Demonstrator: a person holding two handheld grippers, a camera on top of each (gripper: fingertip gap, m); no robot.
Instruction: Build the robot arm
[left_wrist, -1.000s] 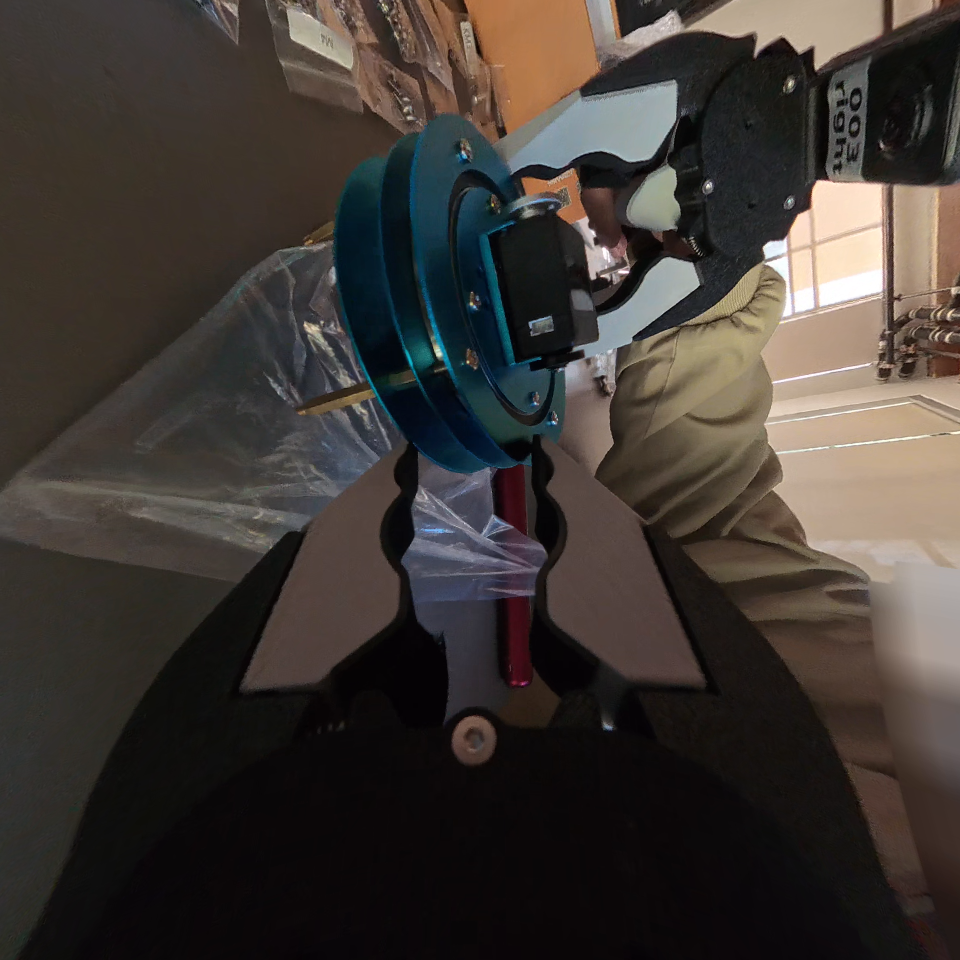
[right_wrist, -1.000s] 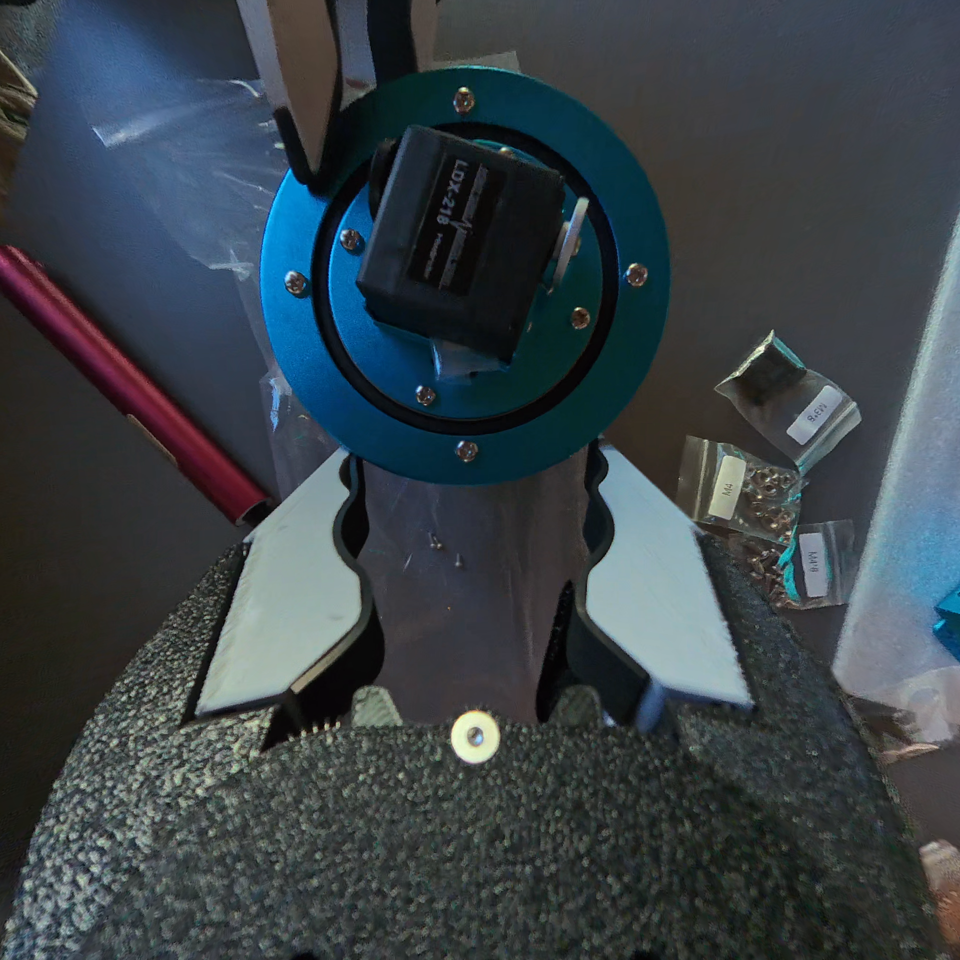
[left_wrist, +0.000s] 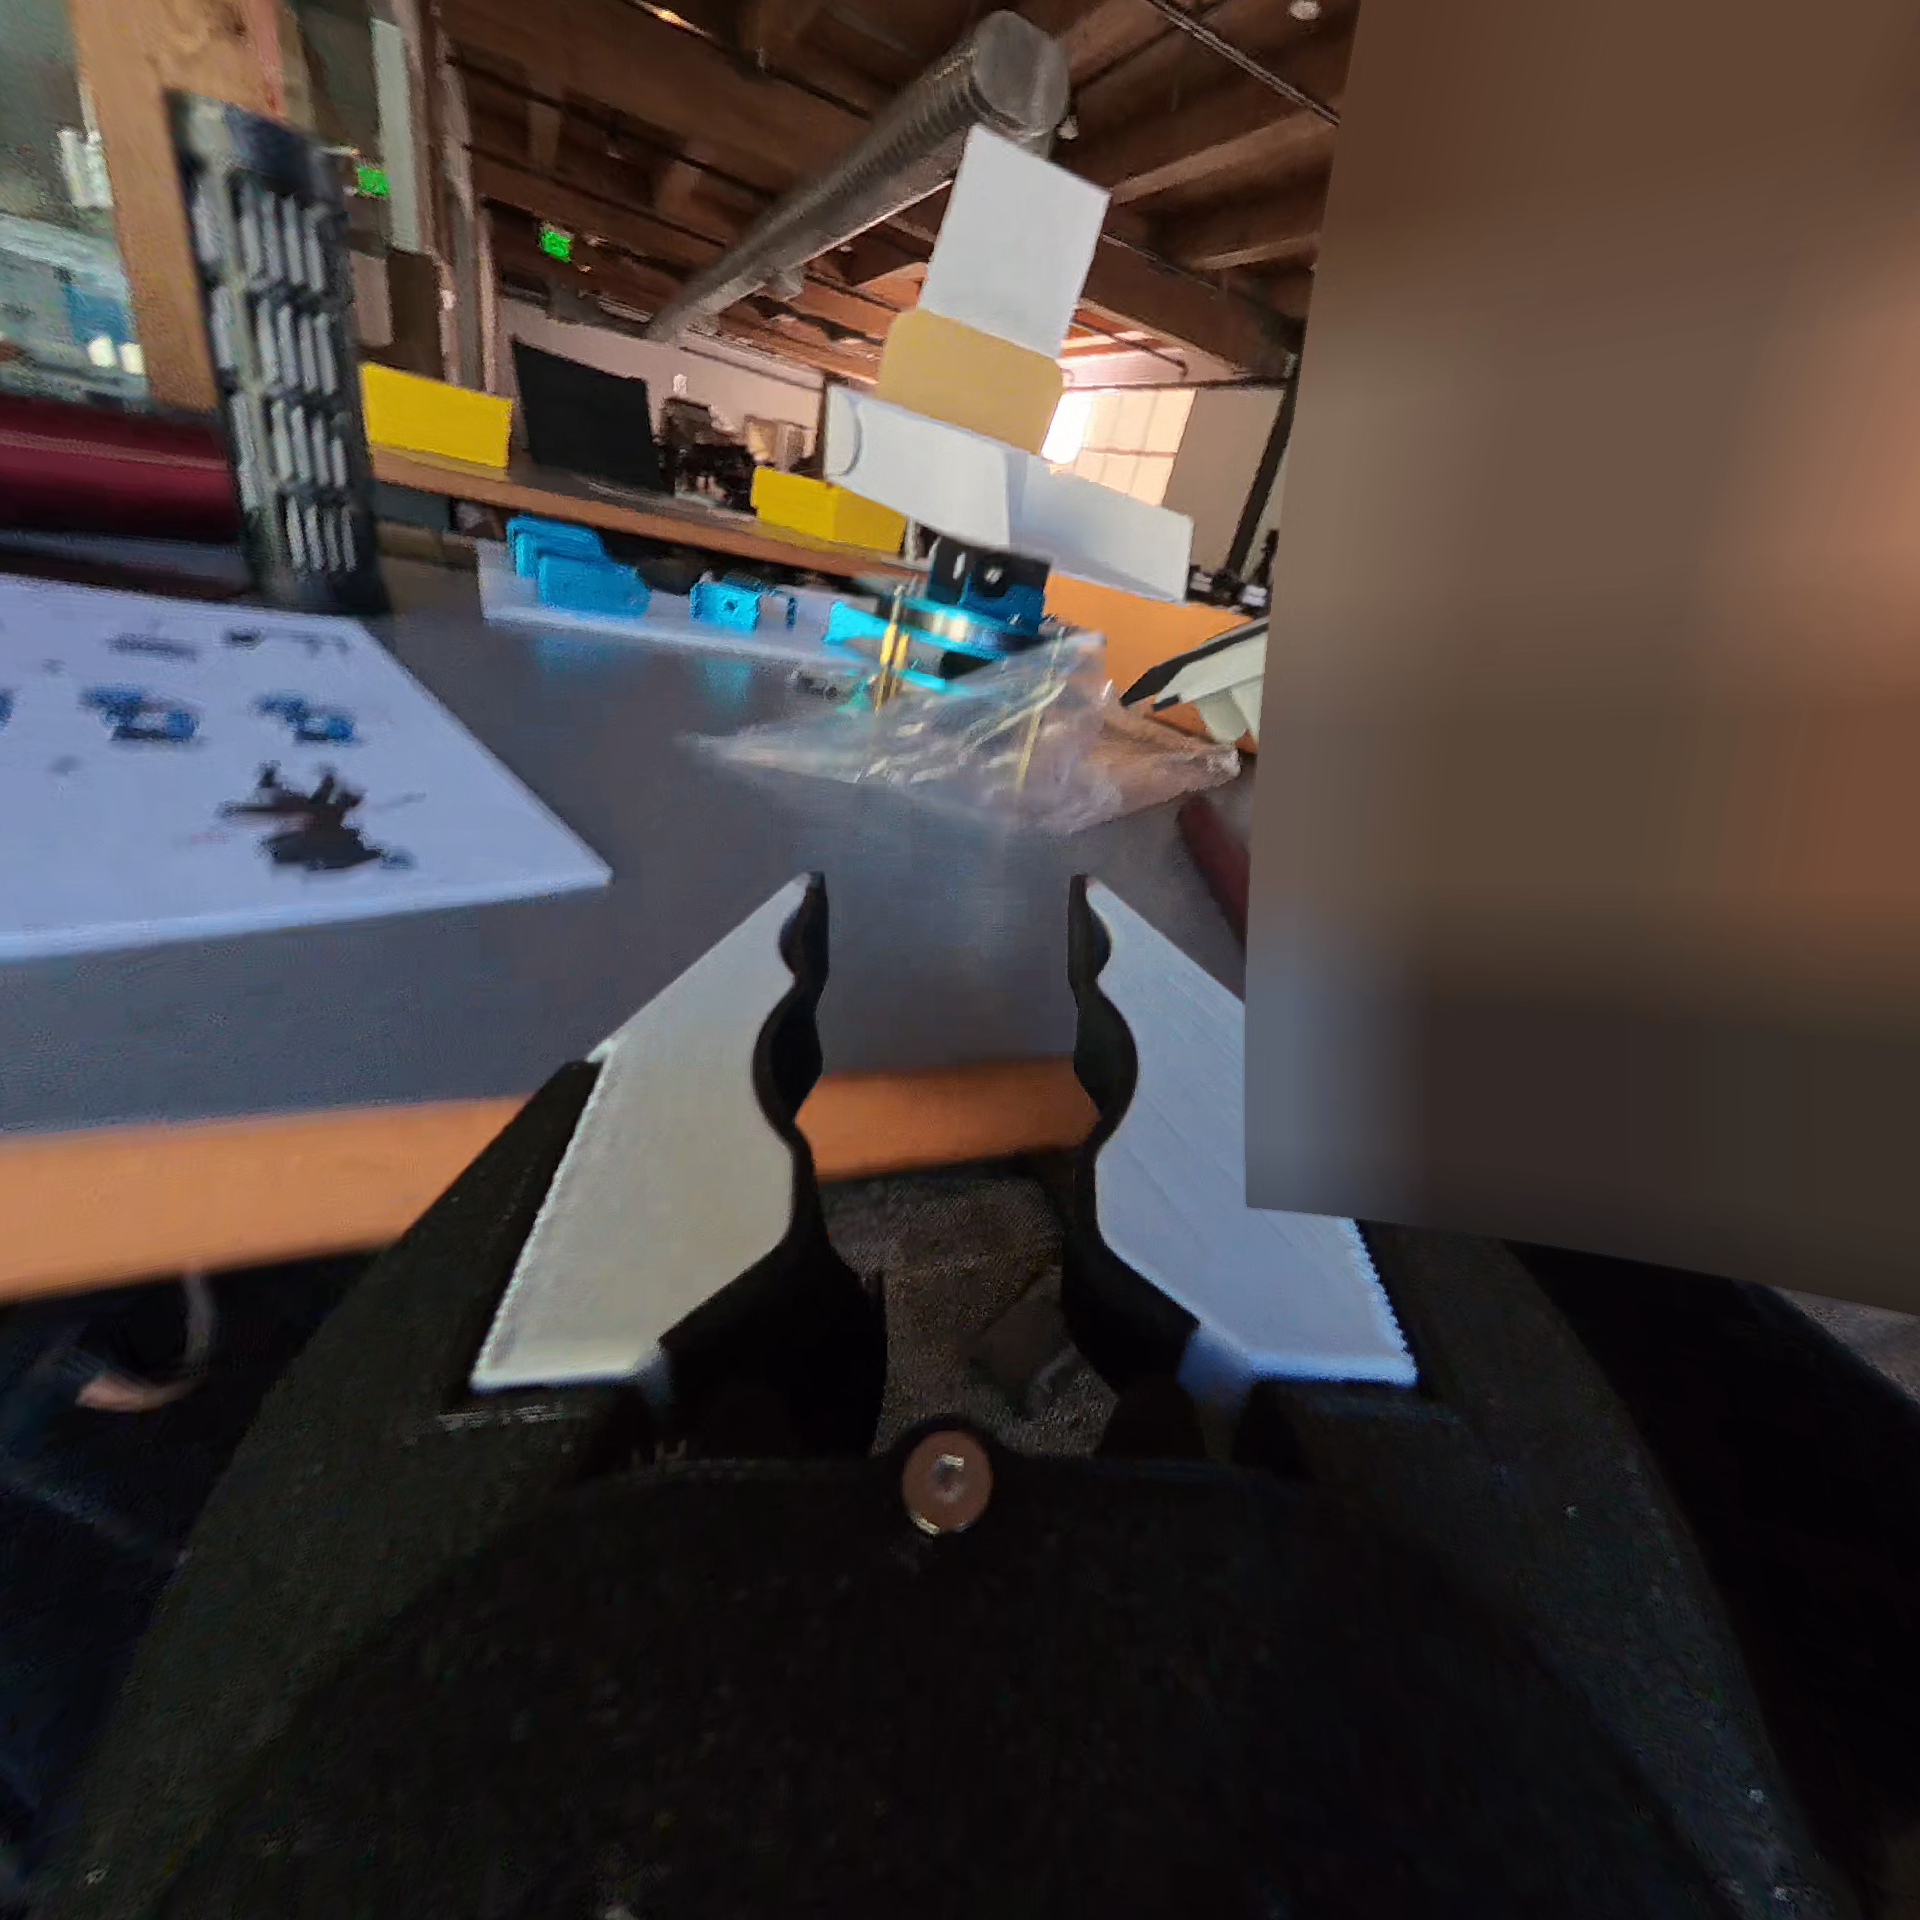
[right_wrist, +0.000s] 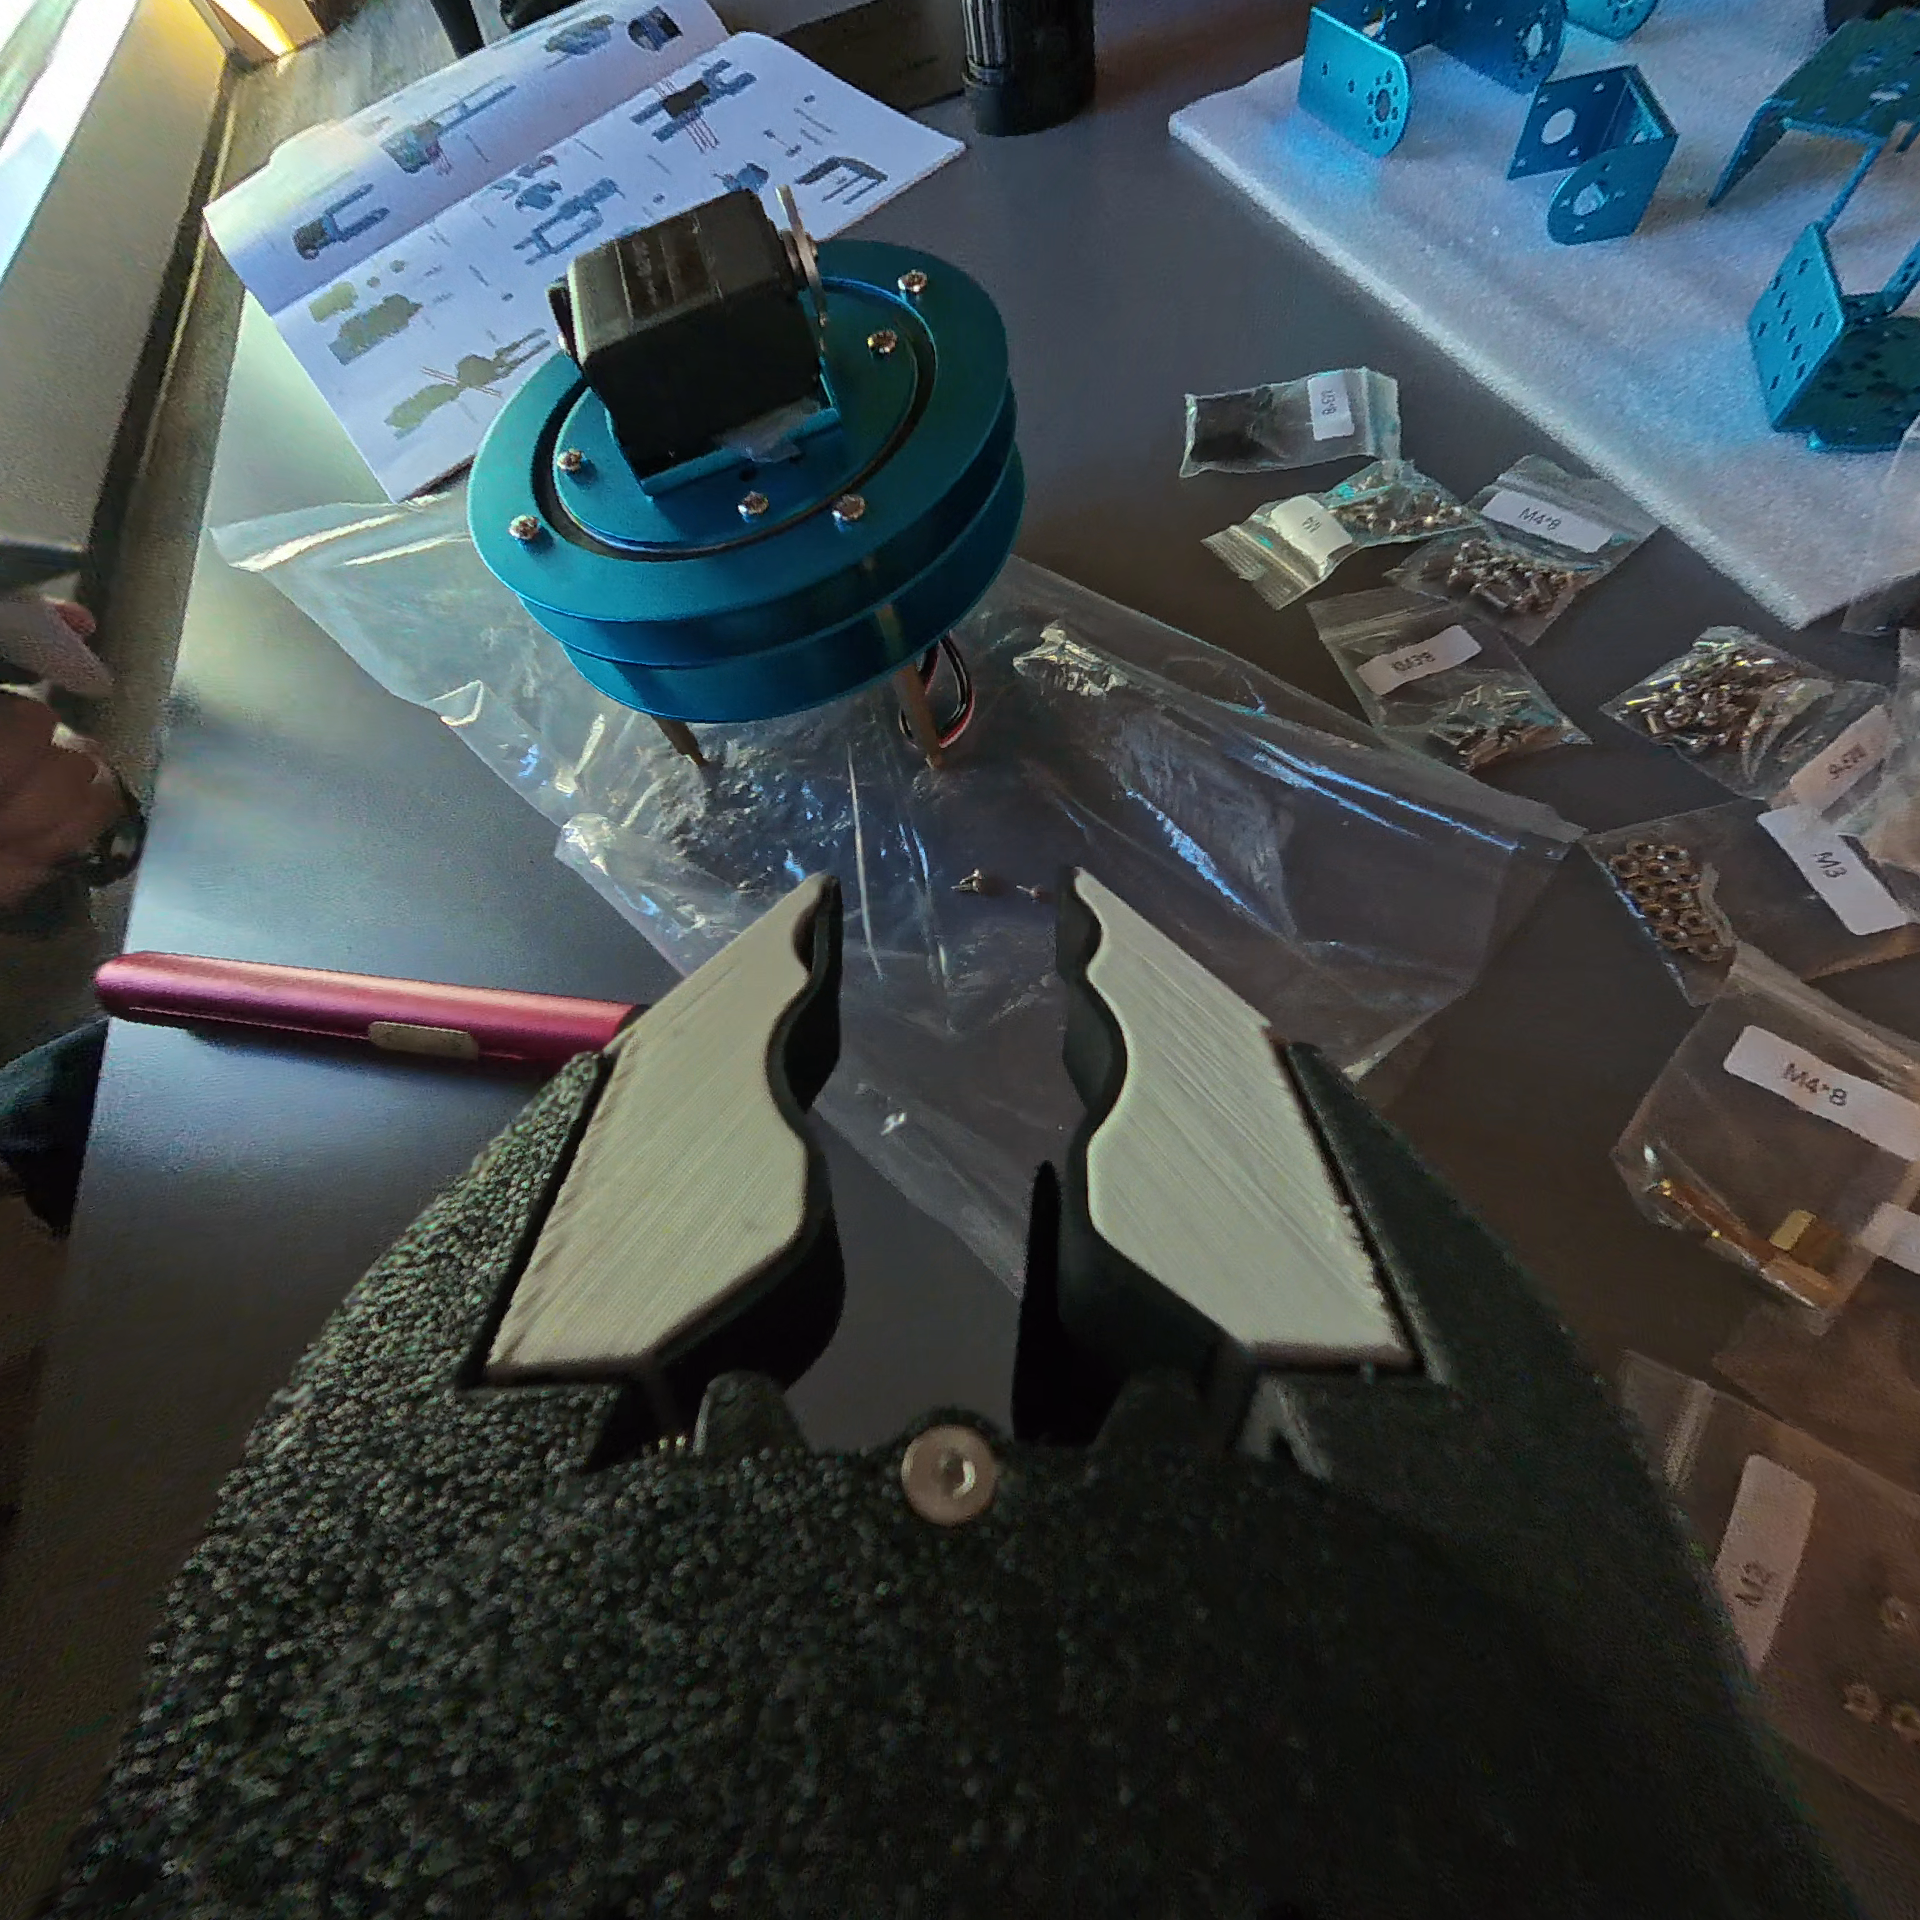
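Right wrist view, looking down at a slant on the grey tabletop (right_wrist: 312, 831). Right hand-held gripper (right_wrist: 951, 883) spread about half wide, nothing between the fingers, hovering over a clear plastic bag (right_wrist: 1195, 810). Nearest to the fingertips: two tiny loose screws (right_wrist: 971, 883) lying on that bag. Just beyond, a blue round base (right_wrist: 727, 582) of stacked discs, upright on thin brass standoffs (right_wrist: 681, 743) planted on the bag, with a black servo (right_wrist: 696, 332) seated in a blue bracket on top. Ring of screws already in the top disc; a looped wire hanging below. Base free of both grippers.

To the left, a magenta screwdriver handle (right_wrist: 343, 1013) flat on the tabletop, partly behind the gripper. Farther back, an open instruction booklet (right_wrist: 499, 156). To the right, small labelled bags of screws and nuts (right_wrist: 1455, 551), unopened as far as can be told, and a white foam sheet (right_wrist: 1507, 312) carrying loose blue brackets (right_wrist: 1590, 156), not joined to anything.

Left wrist view, low and blurred, roughly level with the tabletop's orange edge (left_wrist: 312, 1174). Left hand-held gripper (left_wrist: 948, 883) also parted about halfway and empty, held off that edge, well apart from the base. Seen only here: the base side-on, daylight under the discs, and the tip of the other gripper (left_wrist: 1205, 675) near it. Seen only from the right: the loose screws, the bags, the screwdriver handle's full length.
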